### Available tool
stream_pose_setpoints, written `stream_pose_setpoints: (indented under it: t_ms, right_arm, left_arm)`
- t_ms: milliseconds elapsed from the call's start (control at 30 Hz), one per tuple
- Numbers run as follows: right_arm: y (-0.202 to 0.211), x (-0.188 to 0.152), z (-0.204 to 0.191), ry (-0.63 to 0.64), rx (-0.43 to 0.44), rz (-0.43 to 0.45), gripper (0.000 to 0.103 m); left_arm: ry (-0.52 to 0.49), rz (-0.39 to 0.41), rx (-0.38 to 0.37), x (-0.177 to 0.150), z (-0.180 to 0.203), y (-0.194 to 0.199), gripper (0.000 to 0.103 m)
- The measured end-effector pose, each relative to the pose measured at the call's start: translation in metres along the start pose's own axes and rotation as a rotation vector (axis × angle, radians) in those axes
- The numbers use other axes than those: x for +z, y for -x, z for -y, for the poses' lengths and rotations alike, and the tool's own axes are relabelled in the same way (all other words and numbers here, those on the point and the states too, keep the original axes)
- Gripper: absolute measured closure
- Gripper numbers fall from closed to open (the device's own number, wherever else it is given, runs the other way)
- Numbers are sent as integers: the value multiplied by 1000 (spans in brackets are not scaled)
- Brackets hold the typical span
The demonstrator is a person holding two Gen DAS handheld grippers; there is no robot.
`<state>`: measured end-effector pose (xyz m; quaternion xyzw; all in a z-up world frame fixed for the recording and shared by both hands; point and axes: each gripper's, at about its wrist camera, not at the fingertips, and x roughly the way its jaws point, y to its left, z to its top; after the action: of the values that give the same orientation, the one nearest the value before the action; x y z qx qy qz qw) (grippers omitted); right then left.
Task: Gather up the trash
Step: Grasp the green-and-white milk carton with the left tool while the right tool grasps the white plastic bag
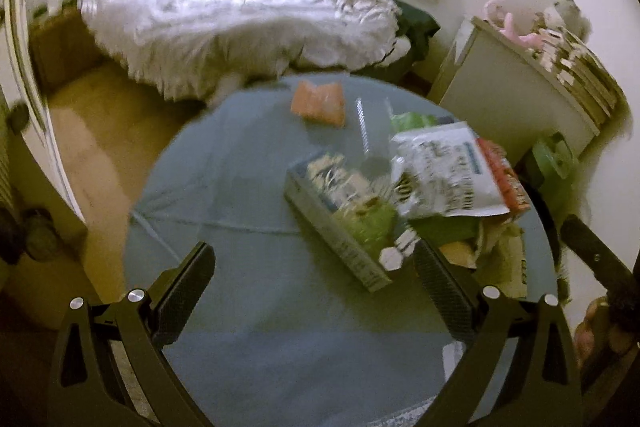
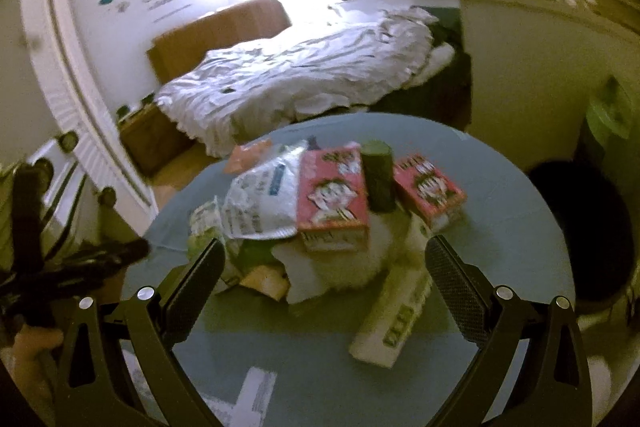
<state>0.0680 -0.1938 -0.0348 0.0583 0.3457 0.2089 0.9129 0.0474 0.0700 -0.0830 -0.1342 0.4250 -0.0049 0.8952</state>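
A pile of trash lies on a round blue-grey table (image 1: 240, 307). In the left wrist view I see a long grey-green carton (image 1: 340, 219), a white printed bag (image 1: 440, 175) and an orange wrapper (image 1: 318, 103). My left gripper (image 1: 312, 267) is open and empty, just before the carton. In the right wrist view the table (image 2: 512, 227) holds two red boxes (image 2: 332, 195) (image 2: 430, 187), a dark can (image 2: 378, 175), the white bag (image 2: 260, 203) and a white carton (image 2: 396, 311). My right gripper (image 2: 326, 263) is open and empty over the pile's near edge.
A bed with a white duvet (image 1: 240, 23) stands beyond the table. A white cabinet (image 1: 516, 95) with toys is at the right. A dark bin (image 2: 580, 227) stands right of the table. Paper scraps (image 2: 256, 391) lie at the near edge.
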Motion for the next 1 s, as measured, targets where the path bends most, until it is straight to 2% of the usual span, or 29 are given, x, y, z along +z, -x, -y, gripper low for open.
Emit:
stream_pose_setpoints:
  t_ms: [167,333,500,700,767,800,833,867,900,933,1000]
  right_arm:
    - [-30,18,-18,91,58,-46,4]
    - [-70,38,-46,206,64,-86,4]
    - [-119,46,-71,343,-43,-163,4]
    - [-148,41,-88,444,-81,-224,5]
    - [-151,38,-90,451,-62,-231,13]
    - [-153,38,-89,445,-51,-244,30]
    - [-154,38,-87,432,-49,-252,39]
    - [-153,39,-85,419,-43,-245,42]
    - [-150,40,-84,404,-31,-239,50]
    - [-145,42,-79,369,-4,-228,64]
    - [-132,47,-69,296,60,-206,73]
  left_arm:
    - [76,-70,-46,0,-14,-27,5]
    - [85,-94,-55,5,-13,-44,5]
    - [90,-107,-38,7,-16,-51,5]
    - [90,-106,-37,11,-21,-52,5]
    - [89,-106,-38,11,-22,-52,5]
    - [89,-108,-40,11,-22,-52,5]
    - [89,-109,-40,12,-23,-52,5]
    - [89,-110,-40,12,-23,-52,5]
    - [89,-111,-40,12,-23,-52,5]
    - [90,-111,-41,12,-23,-51,5]
    - [94,-113,-46,13,-23,-51,5]
